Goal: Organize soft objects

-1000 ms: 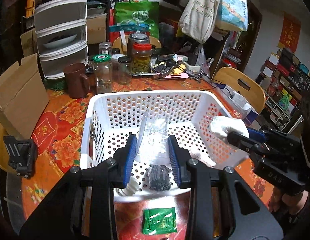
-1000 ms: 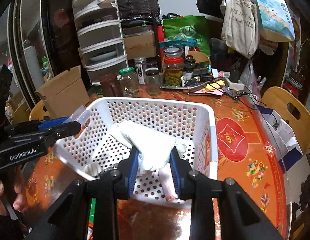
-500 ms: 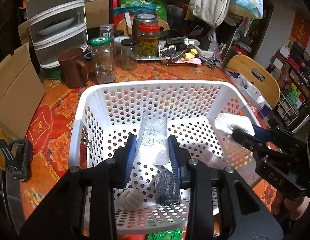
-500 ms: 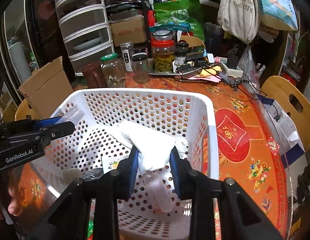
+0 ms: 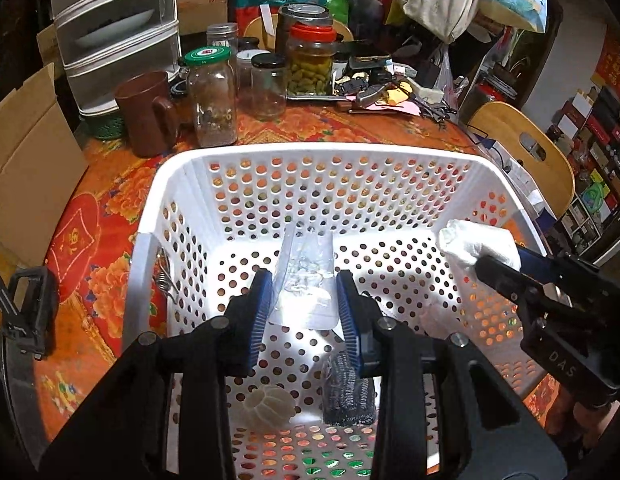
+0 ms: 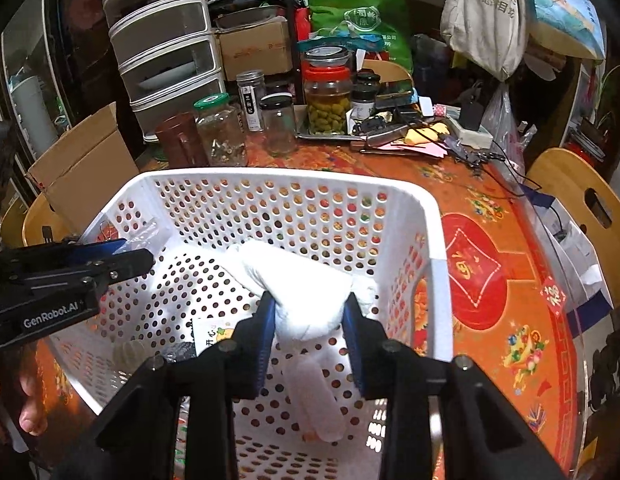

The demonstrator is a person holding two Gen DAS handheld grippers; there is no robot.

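- Clear plastic bag pinched between blue pads of left tongs, hanging over floor of white perforated basket toward its left-middle.
- White cloth between pads of right tongs, bunched, one end drooping to basket floor; also seen from left wrist view at basket's right wall.
- Grey knit bundle and cream ribbed ball lying on basket floor, below left tongs, apart from each other and from bag.
- Printed card on basket floor just left of right tongs.
- Versus a second ago: both tongs lower and further into basket; basket fills more of each view; green packet on table in front of basket now almost out of sight, only green glints through near-wall holes; ball and knit bundle now in plain view.
- Left tongs: narrow, clamped on clear plastic bag, pads pressing both sides.
- Right tongs: jaws opening, white cloth between pads and touching both.
- Basket sitting on table with red-orange floral cover; jars, brown mug, cardboard box behind and left of it.
- Fingers of a hand visible at lower left of right wrist view.
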